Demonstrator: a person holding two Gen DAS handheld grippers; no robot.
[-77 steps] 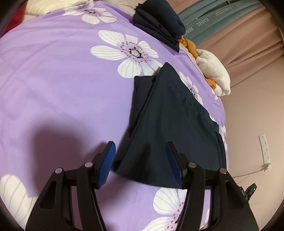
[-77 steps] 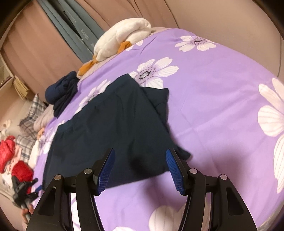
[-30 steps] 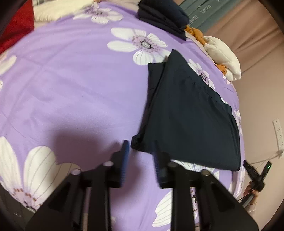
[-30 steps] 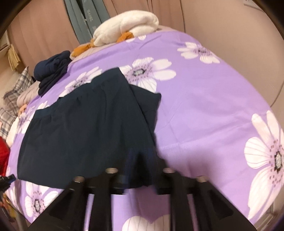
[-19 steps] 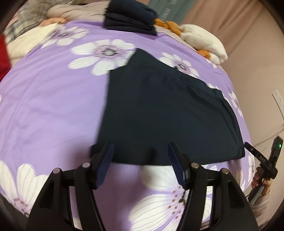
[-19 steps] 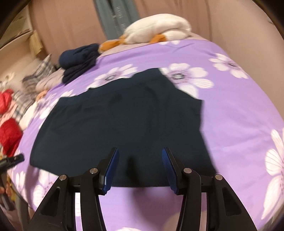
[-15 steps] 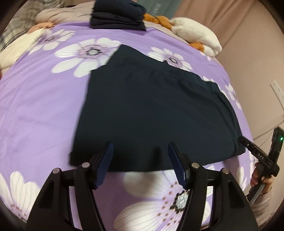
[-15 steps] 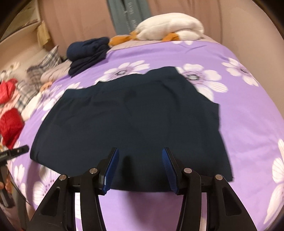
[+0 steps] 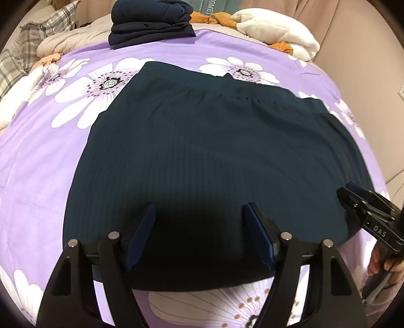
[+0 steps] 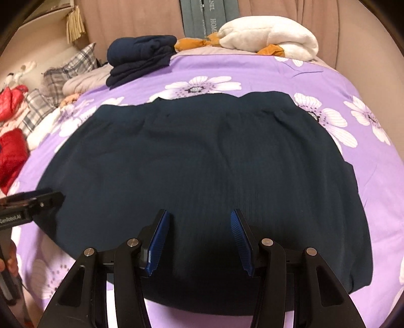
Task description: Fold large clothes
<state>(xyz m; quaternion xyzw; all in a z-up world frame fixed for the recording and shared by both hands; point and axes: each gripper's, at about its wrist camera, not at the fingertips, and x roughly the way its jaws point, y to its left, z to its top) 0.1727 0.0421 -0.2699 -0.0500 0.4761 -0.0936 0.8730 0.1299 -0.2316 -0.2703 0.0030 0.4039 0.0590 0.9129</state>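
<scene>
Nearest the left wrist camera, the left gripper (image 9: 199, 232) hovered over the near hem of the dark navy garment (image 9: 214, 156), its jaws having just been opening and standing wide apart with nothing pinched between the blue pads. In the right wrist view the right gripper (image 10: 198, 239) likewise hung above the near edge of the same garment (image 10: 202, 164), its jaws having opened a little and now parted, clear of the cloth. Each tool showed at the edge of the other's view, with part of a hand (image 9: 383, 262) gripping the right one's handle. The garment lay spread flat and wide across the purple floral bedsheet (image 9: 38, 156), its gathered band on the far side. Beyond it, at the far edge of the bed, sat a folded navy stack (image 9: 151, 20), with a rolled white blanket (image 10: 267, 35) and some orange cloth (image 10: 192, 43) beside it. Plaid pillows (image 10: 73, 65) and red clothing (image 10: 10, 148) lay off to the left, before pink curtains (image 10: 131, 20).
</scene>
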